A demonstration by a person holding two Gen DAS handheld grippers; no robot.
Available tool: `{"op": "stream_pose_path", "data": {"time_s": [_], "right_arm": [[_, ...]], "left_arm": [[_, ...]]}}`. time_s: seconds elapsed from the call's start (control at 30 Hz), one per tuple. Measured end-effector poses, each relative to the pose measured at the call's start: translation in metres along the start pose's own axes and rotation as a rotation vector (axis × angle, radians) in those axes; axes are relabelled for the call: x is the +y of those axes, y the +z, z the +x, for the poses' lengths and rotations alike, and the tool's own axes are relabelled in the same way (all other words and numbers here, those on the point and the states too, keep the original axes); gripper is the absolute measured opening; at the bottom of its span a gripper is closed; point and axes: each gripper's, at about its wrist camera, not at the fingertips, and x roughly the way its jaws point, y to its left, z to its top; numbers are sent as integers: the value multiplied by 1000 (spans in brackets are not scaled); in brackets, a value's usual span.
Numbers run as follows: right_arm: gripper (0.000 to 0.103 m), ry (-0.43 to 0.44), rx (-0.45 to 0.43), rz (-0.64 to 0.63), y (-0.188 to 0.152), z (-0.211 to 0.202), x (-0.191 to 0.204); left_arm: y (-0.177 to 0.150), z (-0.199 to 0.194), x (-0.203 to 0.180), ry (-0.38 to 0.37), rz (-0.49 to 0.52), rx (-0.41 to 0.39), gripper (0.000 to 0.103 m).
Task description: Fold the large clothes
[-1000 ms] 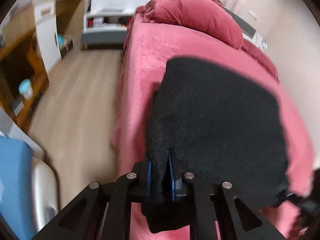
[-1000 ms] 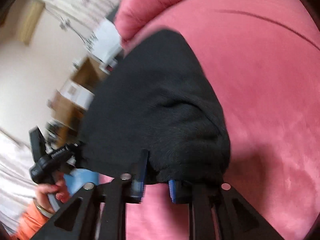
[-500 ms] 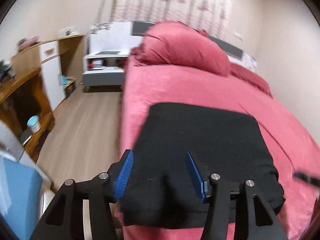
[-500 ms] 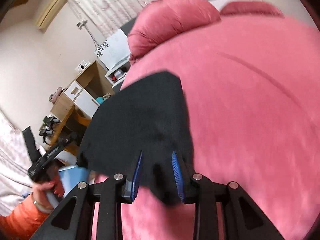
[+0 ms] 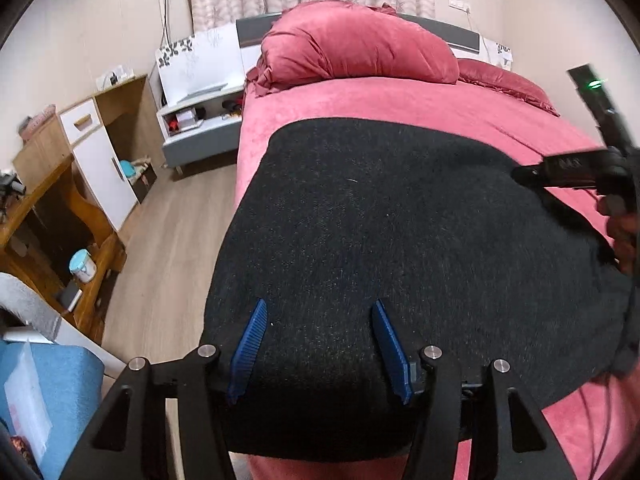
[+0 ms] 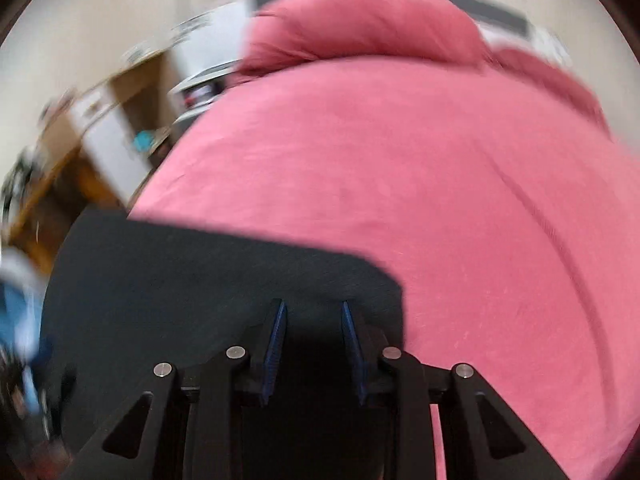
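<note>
From the left wrist view, we see the black garment (image 5: 400,232) lying on the red bed (image 5: 400,100) as a broad, flat, roughly rectangular slab near the foot and the left side, its near edge drooping a little over the mattress corner. Our left tongs (image 5: 318,336) stand released, the blue pads (image 5: 249,344) wide apart over the near edge with no cloth pinched between them. We judge that the garment sits this way because a fold has just been laid flat, and that the tongs are spread so the cloth can rest on its own. At the far right, the other tool (image 5: 580,168) hovers at the garment's right edge, held in a hand (image 5: 624,232). A red pillow (image 5: 360,48) lies at the head of the bed. Off to the left, a wooden cabinet (image 5: 100,152) has an open compartment holding a teal item; what that is, we cannot tell. A lower shelf (image 5: 72,276) carries a small pale blue tub (image 5: 83,266).

The right wrist view is blurred. Our right tongs (image 6: 313,346) are parted too, gripping nothing, and poised over the garment's (image 6: 200,280) corner where it meets the bed (image 6: 400,168). We judge that the next fold needs a fresh grip.
</note>
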Motion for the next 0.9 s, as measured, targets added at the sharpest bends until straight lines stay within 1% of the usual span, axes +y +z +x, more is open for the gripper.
{"op": "stream_pose_path", "data": {"time_s": [0.03, 0.07, 0.13, 0.23, 0.27, 0.3, 0.37, 0.4, 0.47, 0.57, 0.63, 0.73, 0.83, 0.9], "right_arm": [[23, 13, -16, 27, 0, 4, -6], [21, -9, -45, 2, -2, 6, -6], [21, -55, -73, -55, -6, 7, -3], [22, -49, -102, -61, -9, 1, -12], [25, -50, -111, -62, -9, 0, -9], [30, -58, -121, -60, -13, -7, -8], [31, -119, -121, -45, -23, -20, -5], [31, -112, -117, -30, -28, -29, -3], [31, -37, -138, -37, -45, -50, 6], [31, -40, -158, -122, -75, -75, 27], [31, -20, -150, -139, -93, -83, 36], [32, -20, -106, -99, -113, -80, 31], [32, -24, -109, -48, -125, -81, 17], [32, -42, -110, -23, -136, -87, 10]], "left_arm": [[0, 1, -1, 6, 1, -2, 57], [0, 4, -2, 7, -4, -1, 58], [1, 7, 0, -5, -21, -3, 59], [2, 6, 3, -11, -16, -5, 59], [4, 4, 4, -9, -12, -2, 59], [5, 3, 4, -9, -13, 5, 60], [10, 2, 5, -8, -24, 19, 64], [10, 1, 5, -6, -31, 26, 65], [10, -2, 3, 5, -33, 27, 66], [7, -7, -1, 21, -31, 34, 68], [6, -10, -3, 22, -31, 41, 69], [4, -14, -3, 20, -27, 50, 69], [3, -17, -3, 17, -25, 61, 69], [3, -18, -1, 12, -30, 68, 69]]}}
